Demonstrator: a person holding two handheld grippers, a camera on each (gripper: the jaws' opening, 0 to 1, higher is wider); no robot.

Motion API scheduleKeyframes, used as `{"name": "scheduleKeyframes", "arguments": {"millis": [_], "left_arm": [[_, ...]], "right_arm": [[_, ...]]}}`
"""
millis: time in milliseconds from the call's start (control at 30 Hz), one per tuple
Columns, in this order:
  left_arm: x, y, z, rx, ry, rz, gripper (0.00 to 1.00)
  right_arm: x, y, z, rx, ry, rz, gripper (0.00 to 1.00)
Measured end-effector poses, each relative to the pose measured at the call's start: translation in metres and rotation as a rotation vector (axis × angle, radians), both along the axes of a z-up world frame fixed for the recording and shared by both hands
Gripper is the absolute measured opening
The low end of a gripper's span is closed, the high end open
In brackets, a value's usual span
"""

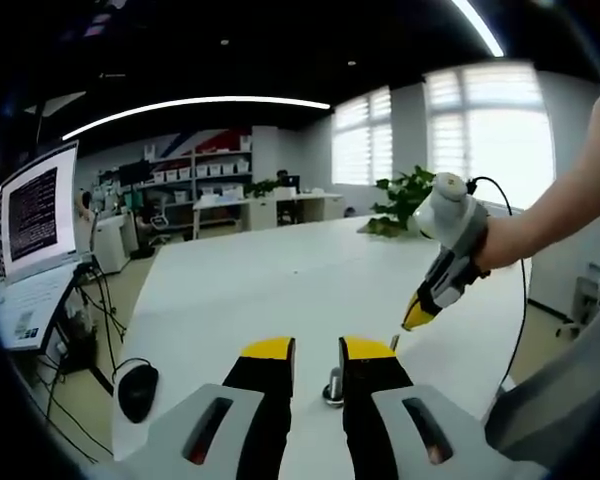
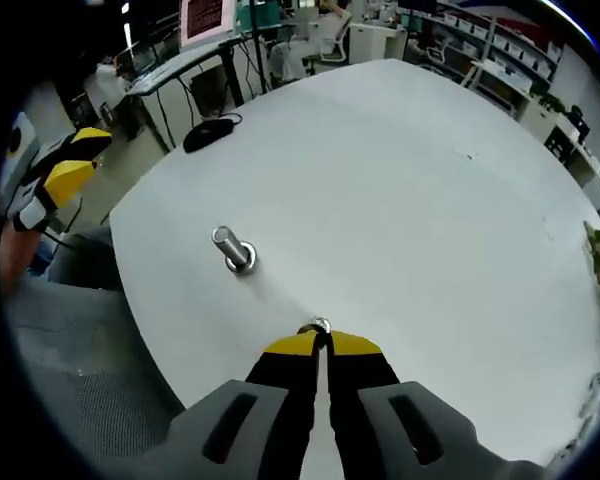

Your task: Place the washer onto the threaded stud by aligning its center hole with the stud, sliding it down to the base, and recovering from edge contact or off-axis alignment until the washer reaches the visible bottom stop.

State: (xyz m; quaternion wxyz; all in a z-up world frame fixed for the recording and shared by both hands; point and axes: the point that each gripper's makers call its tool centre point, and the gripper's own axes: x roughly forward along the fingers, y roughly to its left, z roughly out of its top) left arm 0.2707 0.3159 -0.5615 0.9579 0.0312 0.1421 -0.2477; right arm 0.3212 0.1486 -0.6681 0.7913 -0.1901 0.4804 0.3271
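From my seat both feeds read bright and evenly lit. In the left gripper view, daylight pours through the blinds on the windows (image 1: 490,130), which blow out to near white, and long ceiling light strips (image 1: 195,103) curve hard with the fisheye. The laptop screen (image 1: 40,208) glows pale. The white tabletop (image 2: 400,190) carries a mild sheen and no harsh glare. In the right gripper view I see the stud (image 2: 233,248) throw only a faint, short shadow. Straight lines bow near the edges, and far shelves look soft and smeared there.
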Motion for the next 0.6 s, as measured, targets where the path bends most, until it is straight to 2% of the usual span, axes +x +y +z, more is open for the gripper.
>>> {"name": "scheduleKeyframes", "arguments": {"millis": [167,600], "left_arm": [[0.001,-0.001,0.001,0.003,-0.003,-0.004,0.15],[-0.001,-0.005,-0.001,0.010,0.002,-0.015,0.15]], "right_arm": [[0.002,-0.004,-0.011,-0.029,0.021,0.010,0.05],[0.005,0.005,-0.015,-0.051,0.023,0.028,0.05]]}}
